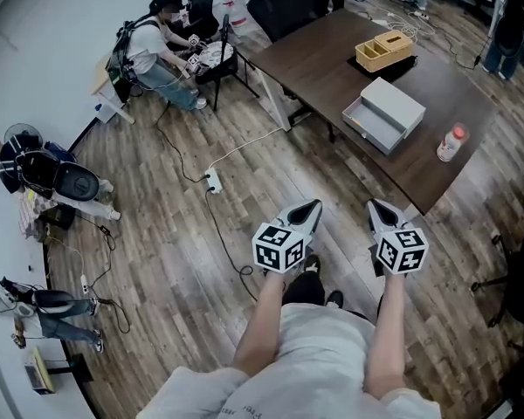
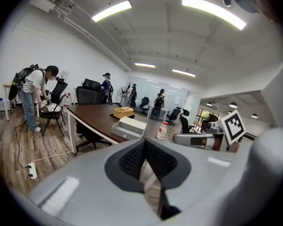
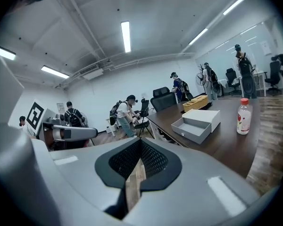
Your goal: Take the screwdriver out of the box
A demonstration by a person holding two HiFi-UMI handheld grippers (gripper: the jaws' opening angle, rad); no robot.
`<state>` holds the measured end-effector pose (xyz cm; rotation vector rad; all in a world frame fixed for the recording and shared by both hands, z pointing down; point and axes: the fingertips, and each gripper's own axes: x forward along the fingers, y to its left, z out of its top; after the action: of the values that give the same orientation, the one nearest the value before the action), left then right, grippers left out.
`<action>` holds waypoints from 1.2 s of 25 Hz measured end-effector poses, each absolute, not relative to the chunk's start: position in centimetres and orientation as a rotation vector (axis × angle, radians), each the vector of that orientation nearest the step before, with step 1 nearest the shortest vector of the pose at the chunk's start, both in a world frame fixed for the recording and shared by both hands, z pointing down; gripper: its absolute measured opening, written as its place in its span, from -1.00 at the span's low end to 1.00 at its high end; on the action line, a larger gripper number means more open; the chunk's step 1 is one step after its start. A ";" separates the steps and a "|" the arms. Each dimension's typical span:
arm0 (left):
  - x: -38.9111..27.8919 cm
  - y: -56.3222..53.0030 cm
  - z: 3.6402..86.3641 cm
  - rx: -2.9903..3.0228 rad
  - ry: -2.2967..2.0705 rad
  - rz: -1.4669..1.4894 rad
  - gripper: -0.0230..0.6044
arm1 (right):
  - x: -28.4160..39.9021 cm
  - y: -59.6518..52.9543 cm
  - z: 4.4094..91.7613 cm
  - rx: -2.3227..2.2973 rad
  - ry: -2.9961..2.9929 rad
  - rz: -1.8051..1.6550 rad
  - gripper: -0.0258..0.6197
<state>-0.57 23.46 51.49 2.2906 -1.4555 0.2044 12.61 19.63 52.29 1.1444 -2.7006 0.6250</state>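
At the lower middle of the head view we held the left gripper (image 1: pixel 307 211) and right gripper (image 1: pixel 377 209) over the wooden floor (image 1: pixel 175 260), each with its fingers together on nothing. Well apart, upper right, the grey box (image 1: pixel 386 110) sat on the worktop (image 1: pixel 323 59), its drawer seemingly pulled open; we could not make out the screwdriver.

box (image 1: pixel 382 113) on table (image 1: pixel 323 70), bottle (image 1: pixel 451 144) right of it, tray (image 1: pixel 383 51) behind
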 end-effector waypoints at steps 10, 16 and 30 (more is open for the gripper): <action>-1.1 18.4 52.6 2.291 -1.438 0.237 -0.76 | 12.7 14.9 53.2 1.175 -2.686 0.658 -0.92; -2.2 12.8 52.7 2.315 -1.421 0.213 -0.76 | 11.9 10.1 53.5 1.187 -2.669 0.686 -0.92; -7.7 -2.2 53.9 2.341 -1.311 0.283 -0.76 | 7.5 -2.8 54.0 1.236 -2.559 0.690 -0.92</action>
<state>-7.71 -2.24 53.85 2.3409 -1.3115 0.2830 7.50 -2.79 53.96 1.2357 -2.5594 0.6899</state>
